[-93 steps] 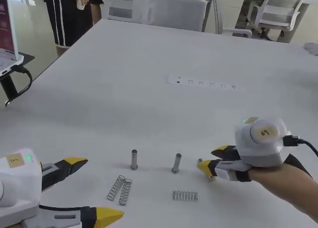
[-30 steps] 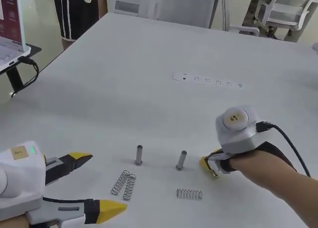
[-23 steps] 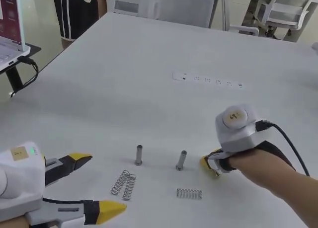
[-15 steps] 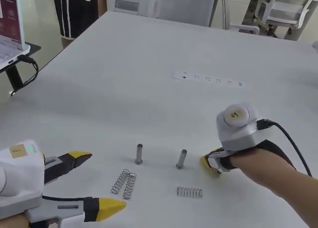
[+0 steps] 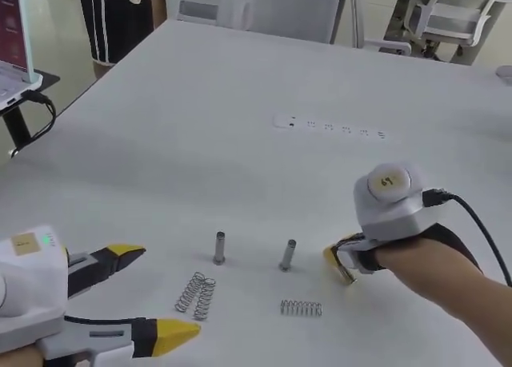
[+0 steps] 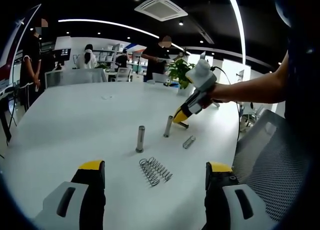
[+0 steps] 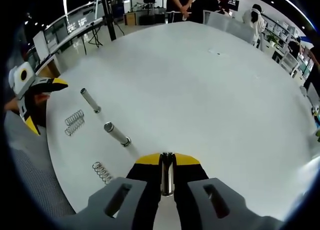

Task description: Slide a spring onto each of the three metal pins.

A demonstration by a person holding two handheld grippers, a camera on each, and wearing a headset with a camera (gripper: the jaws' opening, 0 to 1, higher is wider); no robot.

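Note:
Two metal pins stand upright on the white table: the left one (image 5: 219, 248) (image 6: 140, 139) (image 7: 90, 100) and the right one (image 5: 288, 255) (image 6: 168, 126) (image 7: 117, 134). A third pin (image 7: 166, 173) is clamped between the jaws of my right gripper (image 5: 342, 265) (image 6: 182, 116) (image 7: 167, 161), low over the table just right of the standing pins. Two springs (image 5: 196, 293) (image 6: 155, 170) (image 7: 74, 122) lie side by side in front of the left pin. A single spring (image 5: 301, 307) (image 6: 188, 142) (image 7: 102, 172) lies in front of the right pin. My left gripper (image 5: 156, 292) (image 6: 155, 166) hangs open at the near left, facing the pair of springs.
A flush power strip (image 5: 328, 128) sits mid-table. Grey chairs (image 5: 276, 11) line the far edge, and a person (image 5: 120, 15) stands at the far left corner. A laptop (image 5: 10, 71) on a stand is off the left side. The right arm's cable (image 5: 480, 231) trails near the table.
Three seconds ago the right gripper was open around a pin lying on the table; now it is shut on that pin. Over the last second it shifted slightly right. The left gripper held still.

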